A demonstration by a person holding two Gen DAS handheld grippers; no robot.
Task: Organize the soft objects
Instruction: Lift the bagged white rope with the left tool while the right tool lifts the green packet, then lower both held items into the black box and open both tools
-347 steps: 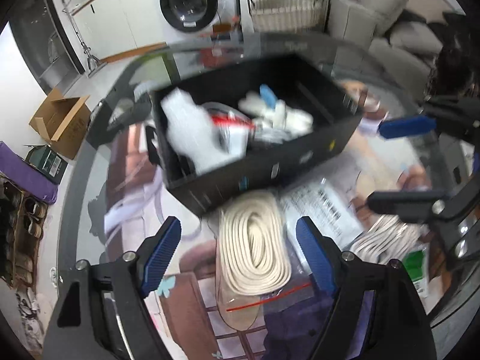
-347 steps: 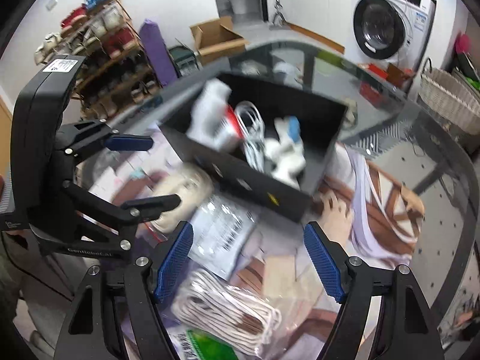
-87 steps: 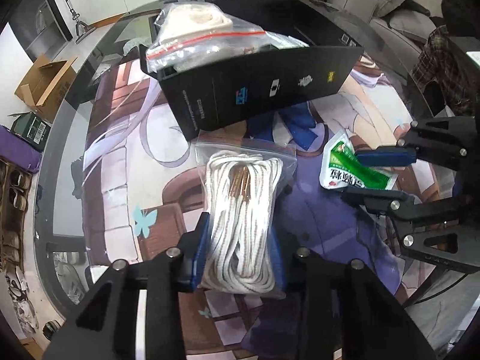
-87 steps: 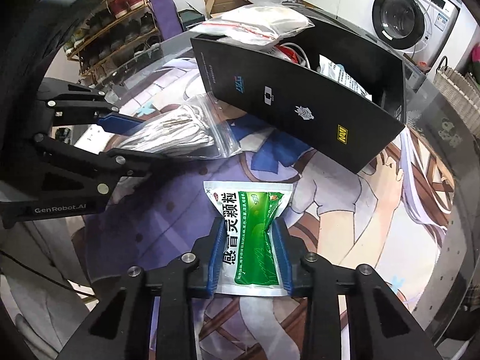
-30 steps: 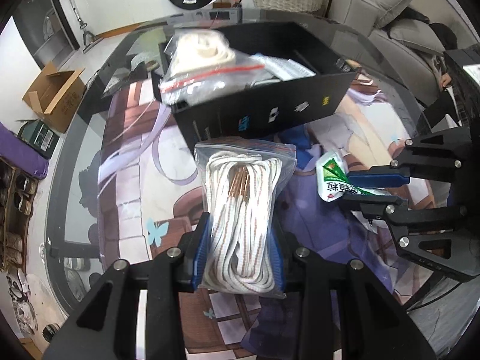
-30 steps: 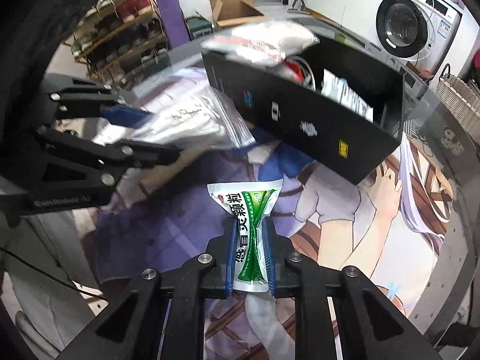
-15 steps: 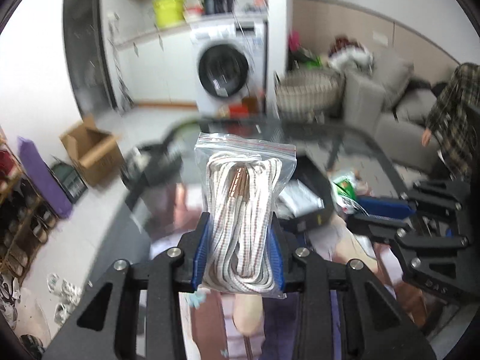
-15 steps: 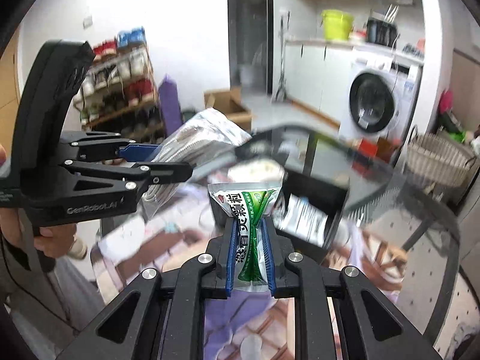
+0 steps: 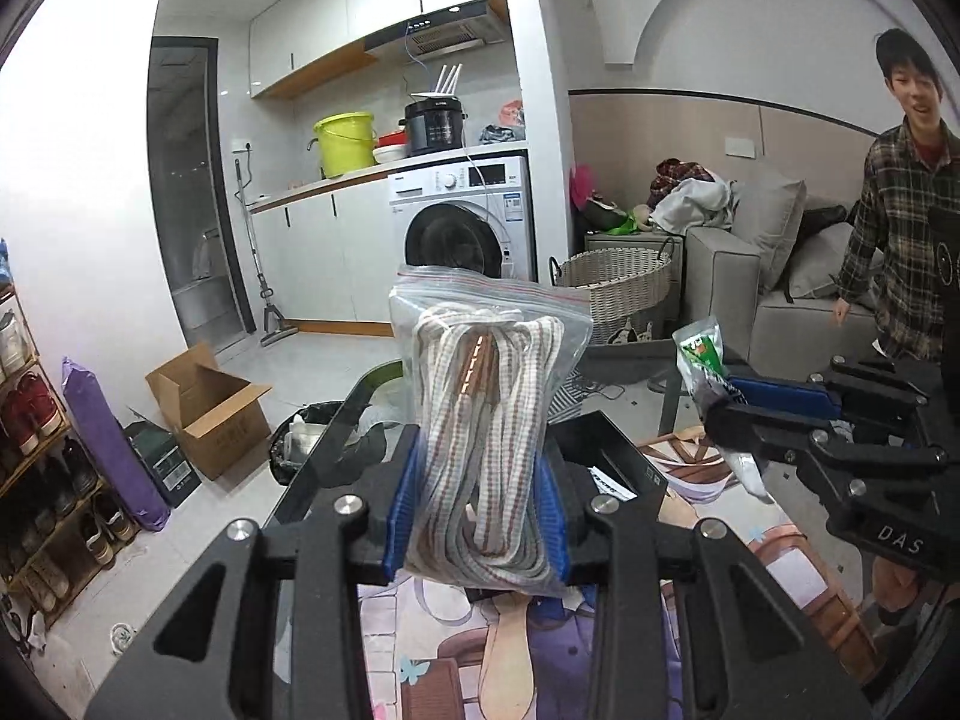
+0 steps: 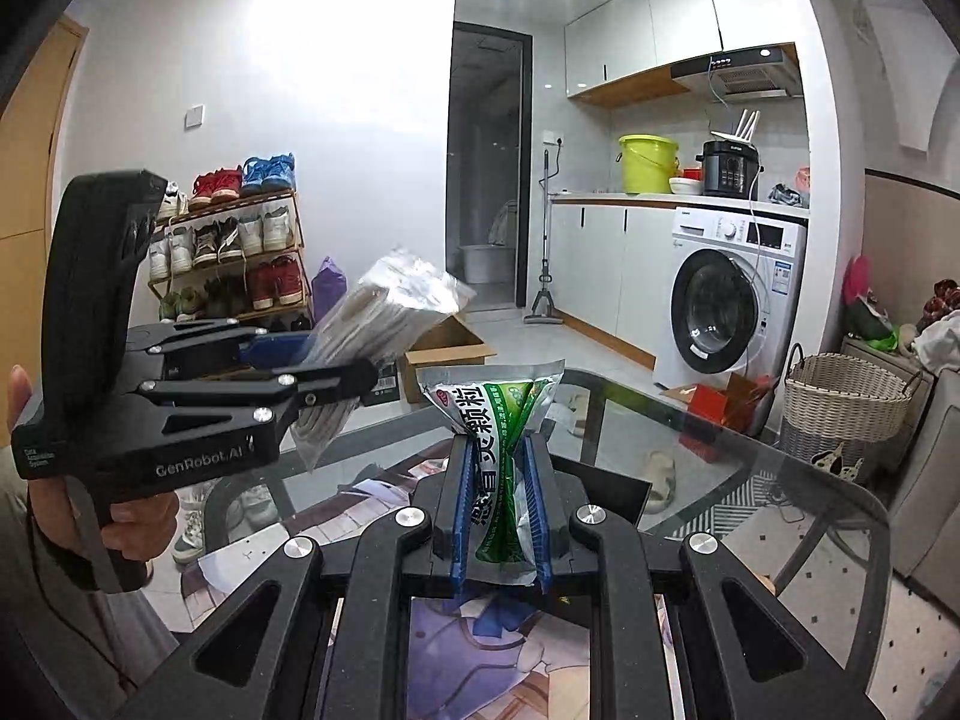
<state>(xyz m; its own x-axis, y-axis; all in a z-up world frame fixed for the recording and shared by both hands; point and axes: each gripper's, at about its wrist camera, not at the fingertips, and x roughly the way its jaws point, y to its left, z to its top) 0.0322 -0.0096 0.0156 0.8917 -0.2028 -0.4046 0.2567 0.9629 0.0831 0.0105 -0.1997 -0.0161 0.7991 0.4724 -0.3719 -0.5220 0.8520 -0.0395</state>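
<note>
A zip bag of coiled white rope (image 9: 486, 420) stands upright between the blue pads of my left gripper (image 9: 477, 504), which is shut on it and held well above the table. My right gripper (image 10: 501, 504) is shut on a green-and-white sachet (image 10: 498, 414), pinched at its middle. In the left wrist view the right gripper (image 9: 738, 414) shows at the right with the sachet (image 9: 699, 354) sticking up. The right wrist view has the left gripper (image 10: 324, 366) and its rope bag (image 10: 390, 312) at the left. The black storage box (image 9: 618, 450) lies below, mostly hidden behind the bag and fingers.
The glass table (image 10: 750, 480) carries a printed mat under both grippers. Beyond it are a washing machine (image 9: 462, 228), a wicker basket (image 9: 618, 282), a cardboard box (image 9: 204, 408) and a shoe rack (image 10: 228, 252). A person in a plaid shirt (image 9: 900, 210) stands by the sofa at right.
Both grippers have risen off the table and tilted upward, each still holding its load. The black box has dropped from the middle of both views to below the fingers.
</note>
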